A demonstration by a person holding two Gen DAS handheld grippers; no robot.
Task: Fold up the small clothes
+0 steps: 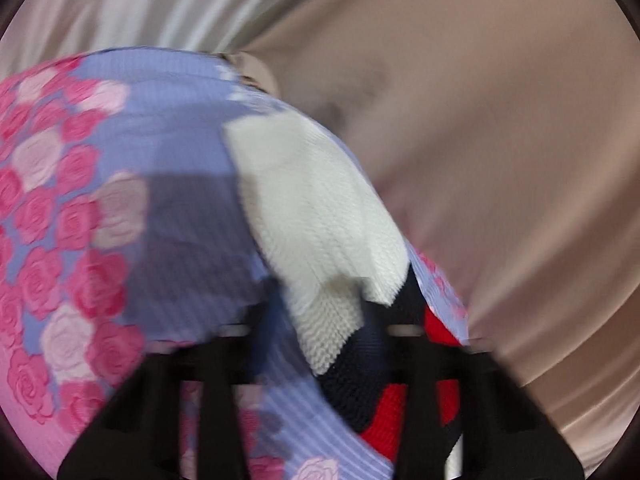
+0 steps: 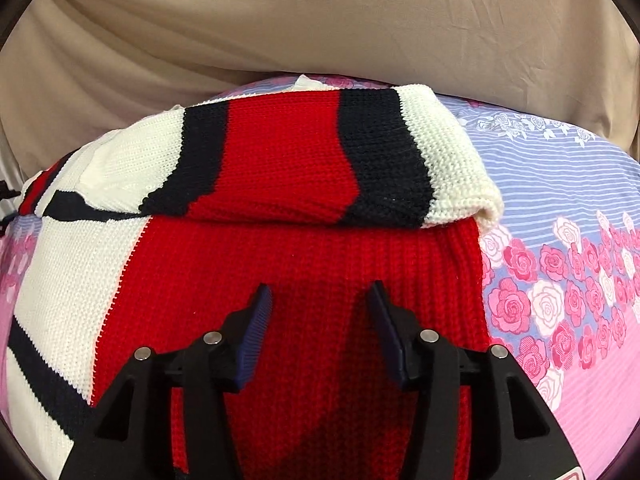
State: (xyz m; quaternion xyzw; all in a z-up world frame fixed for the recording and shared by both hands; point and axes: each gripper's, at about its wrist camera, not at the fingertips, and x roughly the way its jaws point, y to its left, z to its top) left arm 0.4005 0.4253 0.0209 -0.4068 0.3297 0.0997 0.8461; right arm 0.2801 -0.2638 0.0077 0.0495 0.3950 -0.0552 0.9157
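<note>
R gripper (image 2: 318, 320) is seen w/ jaws apart, nothing between them, held low over the red part of the knit sweater (image 2: 304, 264) in the lower centre of the frame. The sweater is spread on the floral bedsheet (image 2: 560, 280); a striped panel, red/navy/cream, is already folded over across the upper centre.

L gripper (image 1: 320, 332) is badly blurred at the bottom of its frame. Cream and navy knit lies across the jaw area; whether it's clamped can't be told.

Handling, judged: thick chunky knit, soft, floppy, fairly light, stretchy, not fragile or slippery. It's best taken at a hem or folded edge, both layers pinched together, as a single layer would likely sag.

No brand, label or writing can be read.
</note>
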